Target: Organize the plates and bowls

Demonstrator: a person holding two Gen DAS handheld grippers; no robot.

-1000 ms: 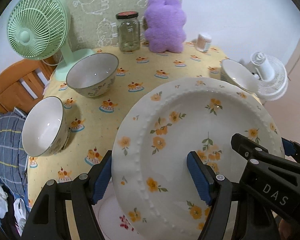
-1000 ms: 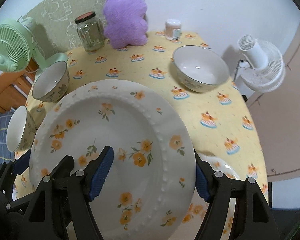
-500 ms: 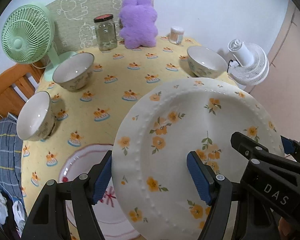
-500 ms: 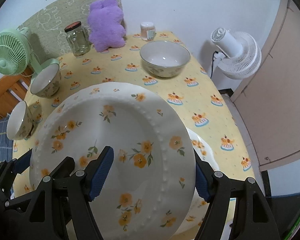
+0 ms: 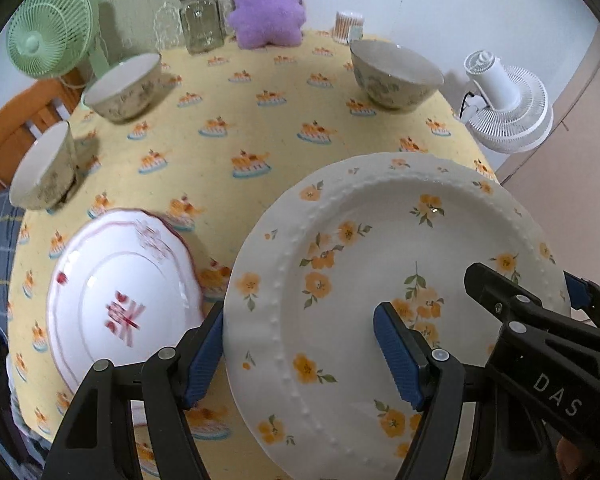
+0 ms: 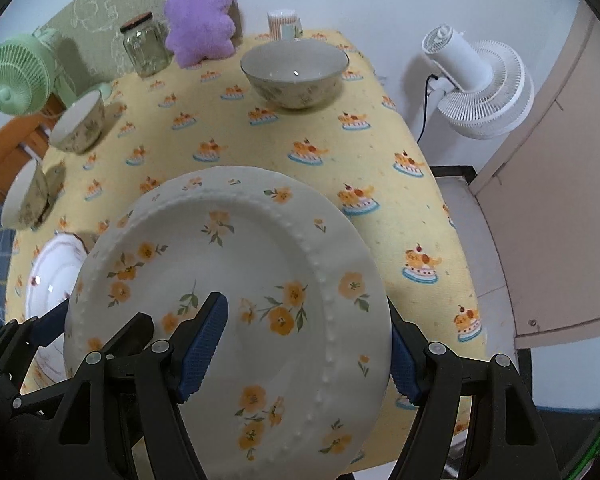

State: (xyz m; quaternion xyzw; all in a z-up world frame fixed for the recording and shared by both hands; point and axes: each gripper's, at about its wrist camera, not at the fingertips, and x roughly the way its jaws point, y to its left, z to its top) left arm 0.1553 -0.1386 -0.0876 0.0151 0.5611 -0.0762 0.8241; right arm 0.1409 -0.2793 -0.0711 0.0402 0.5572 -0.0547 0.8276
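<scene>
Yellow cake-print cloth covers the counter [image 5: 284, 128], three bowls dotted along its far side. Both hand-held grippers clamp one floral plate [image 5: 400, 300]: the left hand-held gripper [image 5: 300, 356] on its left rim, the right hand-held gripper [image 6: 304, 344] on its right rim, lifted clear. Lower left of frame lies the red-trimmed plate [image 5: 120, 300], flat, nearest the left one, the likely stacking spot.

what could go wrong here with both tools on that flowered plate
The flowered plate is held off the table, each tool, left and right, pinching only its rim; uneven pull could let the glazed rim slip. The red-patterned plate lies close beside it on the yellow tablecloth, so lowering carelessly could knock them together.
</scene>
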